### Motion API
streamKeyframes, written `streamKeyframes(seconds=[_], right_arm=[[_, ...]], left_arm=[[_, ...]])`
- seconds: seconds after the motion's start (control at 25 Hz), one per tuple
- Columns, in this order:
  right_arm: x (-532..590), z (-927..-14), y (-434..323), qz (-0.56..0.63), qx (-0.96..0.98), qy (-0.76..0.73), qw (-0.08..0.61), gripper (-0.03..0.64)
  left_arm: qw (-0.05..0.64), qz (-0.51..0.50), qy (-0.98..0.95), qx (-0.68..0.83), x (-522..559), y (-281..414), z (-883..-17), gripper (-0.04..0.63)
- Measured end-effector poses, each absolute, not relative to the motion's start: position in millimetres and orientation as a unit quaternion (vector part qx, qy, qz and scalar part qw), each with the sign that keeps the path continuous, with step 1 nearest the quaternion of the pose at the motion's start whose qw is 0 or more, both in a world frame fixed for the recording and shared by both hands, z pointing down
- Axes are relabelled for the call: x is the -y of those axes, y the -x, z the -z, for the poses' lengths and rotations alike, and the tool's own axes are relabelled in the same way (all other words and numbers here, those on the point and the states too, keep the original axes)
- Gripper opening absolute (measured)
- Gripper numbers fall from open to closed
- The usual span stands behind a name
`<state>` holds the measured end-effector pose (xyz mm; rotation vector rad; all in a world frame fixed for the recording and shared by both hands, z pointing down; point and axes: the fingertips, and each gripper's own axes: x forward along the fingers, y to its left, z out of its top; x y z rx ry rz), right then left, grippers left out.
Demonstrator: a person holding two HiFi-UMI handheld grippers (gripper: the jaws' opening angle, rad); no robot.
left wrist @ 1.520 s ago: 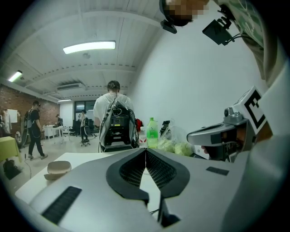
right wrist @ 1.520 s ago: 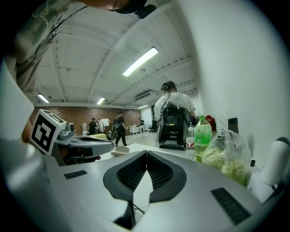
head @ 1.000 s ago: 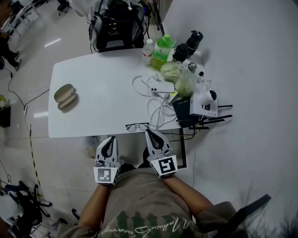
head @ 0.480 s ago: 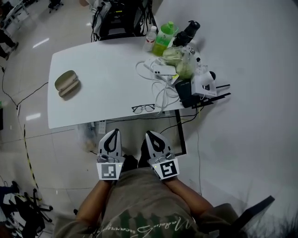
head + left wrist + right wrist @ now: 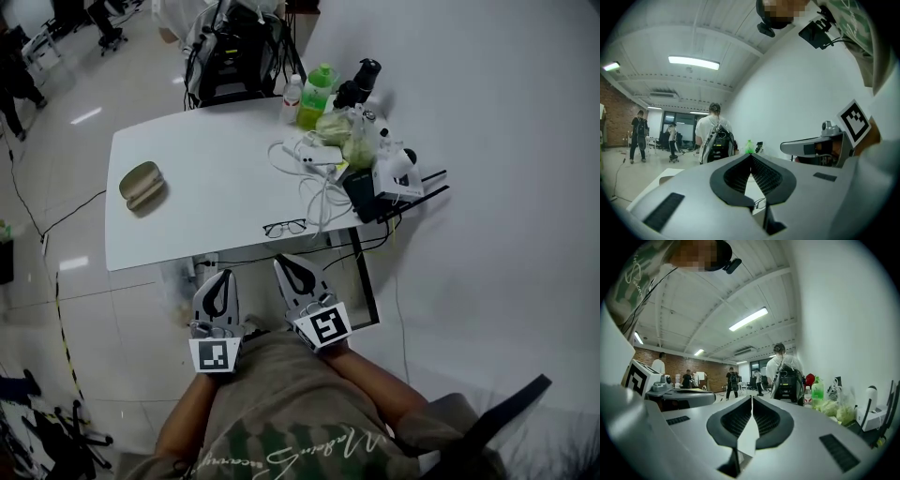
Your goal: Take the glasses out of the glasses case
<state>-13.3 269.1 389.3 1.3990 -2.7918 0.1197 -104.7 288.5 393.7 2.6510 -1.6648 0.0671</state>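
A tan glasses case [image 5: 142, 185] lies open on the left part of the white table [image 5: 216, 169]. Black-rimmed glasses [image 5: 284, 228] rest on the table near its front edge, apart from the case. Both grippers are held close to my body, off the table and short of its front edge. My left gripper [image 5: 223, 276] is shut and holds nothing; its jaws meet at the tip [image 5: 751, 156], and the glasses [image 5: 761, 203] show small beyond them. My right gripper [image 5: 281, 263] is shut and empty too, jaws pressed together [image 5: 752, 399].
The table's far right corner is crowded: a green bottle [image 5: 316, 95], a microscope [image 5: 361, 80], a plastic bag, a white device [image 5: 394, 178] and white cables [image 5: 319, 197]. A backpack on a chair [image 5: 230, 52] stands behind the table. People stand farther off in the room.
The view has drawn back from the table, so the table looks smaller and farther. The right gripper has turned a little leftward. Glasses and case have stayed where they were.
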Motion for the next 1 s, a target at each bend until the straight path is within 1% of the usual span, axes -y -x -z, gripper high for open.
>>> streamKeyframes(seconds=[0.12, 0.32, 0.56, 0.76, 1.0], right_arm=[[-273.8, -392.5, 18.4, -0.03, 0.897, -0.44, 0.022, 0.012], [-277.2, -393.9, 18.4, -0.021, 0.895, -0.445, 0.022, 0.012], [-281.2, -396.6, 14.4, -0.012, 0.889, -0.456, 0.034, 0.011], [-281.9, -395.8, 5.3, -0.008, 0.883, -0.468, 0.039, 0.011], [-275.2, -393.5, -5.6, -0.004, 0.875, -0.482, 0.04, 0.012]], left_arm=[[0.005, -0.01, -0.84, 0.542, -289.2, 106.6, -380.7, 0.009], [-0.004, -0.025, -0.841, 0.54, -299.7, 108.0, -390.9, 0.009], [0.001, -0.017, -0.836, 0.548, -301.1, 108.0, -381.8, 0.009], [0.008, -0.035, -0.833, 0.552, -299.6, 105.1, -387.8, 0.009], [-0.018, -0.035, -0.845, 0.534, -297.8, 97.4, -395.7, 0.009]])
